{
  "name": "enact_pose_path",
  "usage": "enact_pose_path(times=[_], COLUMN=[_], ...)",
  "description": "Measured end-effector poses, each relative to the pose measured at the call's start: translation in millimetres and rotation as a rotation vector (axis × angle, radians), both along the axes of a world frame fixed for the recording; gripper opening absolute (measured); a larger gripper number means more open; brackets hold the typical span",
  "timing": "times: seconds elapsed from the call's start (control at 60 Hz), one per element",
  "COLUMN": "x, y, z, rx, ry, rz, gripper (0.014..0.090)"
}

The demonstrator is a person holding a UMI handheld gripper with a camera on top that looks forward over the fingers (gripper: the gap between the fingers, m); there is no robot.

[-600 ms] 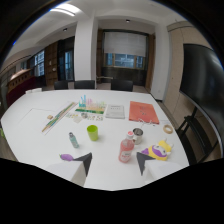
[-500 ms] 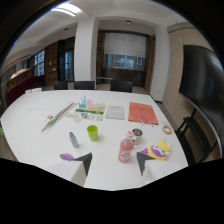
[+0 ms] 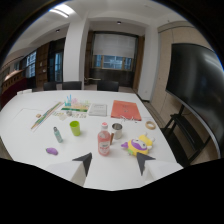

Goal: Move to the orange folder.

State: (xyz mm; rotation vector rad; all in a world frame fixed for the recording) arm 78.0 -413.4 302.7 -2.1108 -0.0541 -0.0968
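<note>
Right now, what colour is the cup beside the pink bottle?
Green cup, left of the bottle; gripper view shows it.

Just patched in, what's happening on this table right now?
A person is carrying a handheld gripper over a white table, and its fingers stand open, holding nothing. Just ahead of the fingers stand a pink bottle and a yellow and purple plush toy, with a small tin can behind the bottle and a green cup off to one side. The orange folder lies flat farther back, well beyond the fingers, so it has not been reached yet.
</note>
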Motion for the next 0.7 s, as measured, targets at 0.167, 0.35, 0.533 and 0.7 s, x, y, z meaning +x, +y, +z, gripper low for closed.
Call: enact_pose_path(times=[0.167, 0.35, 0.533, 0.7], x=[67.1, 124.0, 161.9, 182.0], y=[46.1, 152.7, 295.2, 413.4], z=[-3.4, -7.5, -28.0, -65.9], rx=[0.005, 0.038, 0.045, 0.021], ry=[-0.010, -0.031, -0.015, -0.005], rz=[-0.056, -0.040, -0.036, -0.037], gripper=[0.0850, 0.0853, 0.0852, 0.0853])
